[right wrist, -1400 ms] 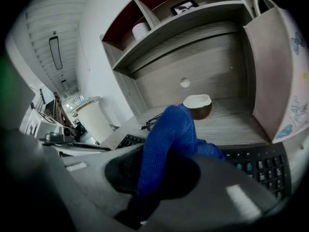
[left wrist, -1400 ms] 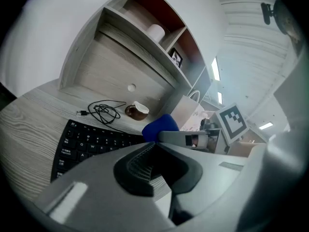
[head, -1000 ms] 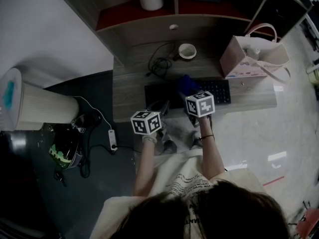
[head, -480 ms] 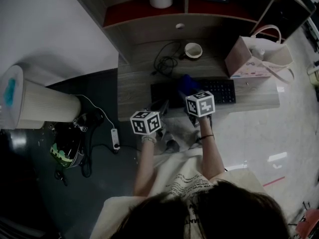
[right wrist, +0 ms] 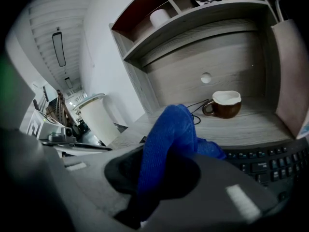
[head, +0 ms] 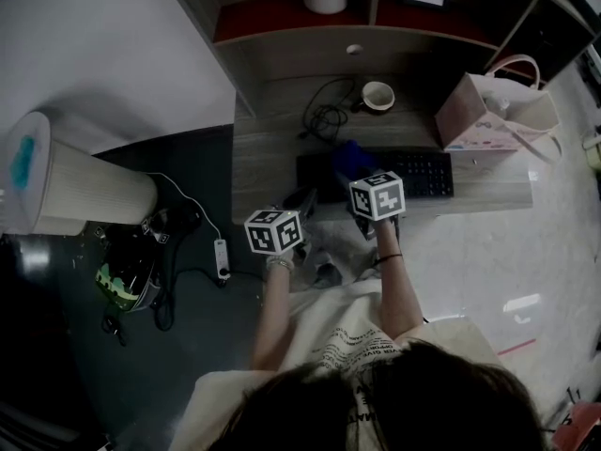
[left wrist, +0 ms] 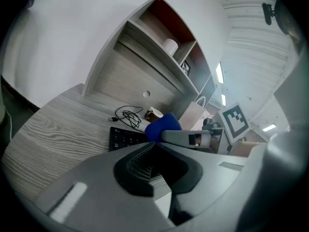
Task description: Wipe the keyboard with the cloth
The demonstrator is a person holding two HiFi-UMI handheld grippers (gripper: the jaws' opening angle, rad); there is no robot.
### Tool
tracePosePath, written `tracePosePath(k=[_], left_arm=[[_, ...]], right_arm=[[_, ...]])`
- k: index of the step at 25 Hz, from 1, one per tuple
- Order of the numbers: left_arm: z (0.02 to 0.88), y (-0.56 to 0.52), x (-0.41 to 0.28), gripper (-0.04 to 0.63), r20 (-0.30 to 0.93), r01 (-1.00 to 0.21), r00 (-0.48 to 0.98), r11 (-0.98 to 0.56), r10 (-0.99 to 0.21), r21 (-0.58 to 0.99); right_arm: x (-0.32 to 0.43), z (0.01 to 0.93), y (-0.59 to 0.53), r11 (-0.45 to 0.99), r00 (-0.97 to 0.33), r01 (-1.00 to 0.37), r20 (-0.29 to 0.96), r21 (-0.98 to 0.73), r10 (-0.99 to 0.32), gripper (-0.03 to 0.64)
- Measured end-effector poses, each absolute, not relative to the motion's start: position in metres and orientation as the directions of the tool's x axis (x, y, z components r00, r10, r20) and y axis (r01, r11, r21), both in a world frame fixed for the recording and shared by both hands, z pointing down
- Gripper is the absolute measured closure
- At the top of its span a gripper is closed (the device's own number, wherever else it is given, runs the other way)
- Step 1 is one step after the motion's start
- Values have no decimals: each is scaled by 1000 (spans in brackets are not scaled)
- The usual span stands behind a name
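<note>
A black keyboard (head: 413, 172) lies along the front of the wooden desk (head: 272, 163). My right gripper (head: 357, 175) is shut on a blue cloth (head: 350, 156), which rests on the keyboard's left half. In the right gripper view the cloth (right wrist: 169, 139) bunches up between the jaws of the right gripper (right wrist: 159, 178), with keyboard keys (right wrist: 275, 161) to the right. My left gripper (head: 304, 201) hovers at the keyboard's front left corner. In the left gripper view the left gripper (left wrist: 154, 151) is shut on nothing, and the keyboard (left wrist: 124, 137) and cloth (left wrist: 161, 126) lie beyond it.
A brown mug (head: 377, 95) and a coiled black cable (head: 324, 116) sit behind the keyboard. A pink bag (head: 493, 111) stands at the desk's right end. Shelves (head: 310, 17) rise at the back. A white bin (head: 66, 186) and power strip (head: 223, 255) are on the floor at left.
The desk has slid right and down in the head view. The cloth and right gripper now sit nearer the keyboard's left end. The left gripper holds its place.
</note>
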State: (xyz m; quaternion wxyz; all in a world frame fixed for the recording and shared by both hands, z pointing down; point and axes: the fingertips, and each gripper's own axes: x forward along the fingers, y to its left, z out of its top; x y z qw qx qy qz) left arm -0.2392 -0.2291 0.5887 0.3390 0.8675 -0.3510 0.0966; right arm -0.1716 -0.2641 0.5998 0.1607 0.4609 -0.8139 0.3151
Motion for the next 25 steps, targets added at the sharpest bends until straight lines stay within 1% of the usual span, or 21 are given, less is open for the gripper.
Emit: tracePosePath(k=[25], left_arm=[[590,-234,-291,591,415,-718,688,-478,-595,506]], right_arm=[[-238,598,-272,468,-590,-806,544,-362,-596,557]])
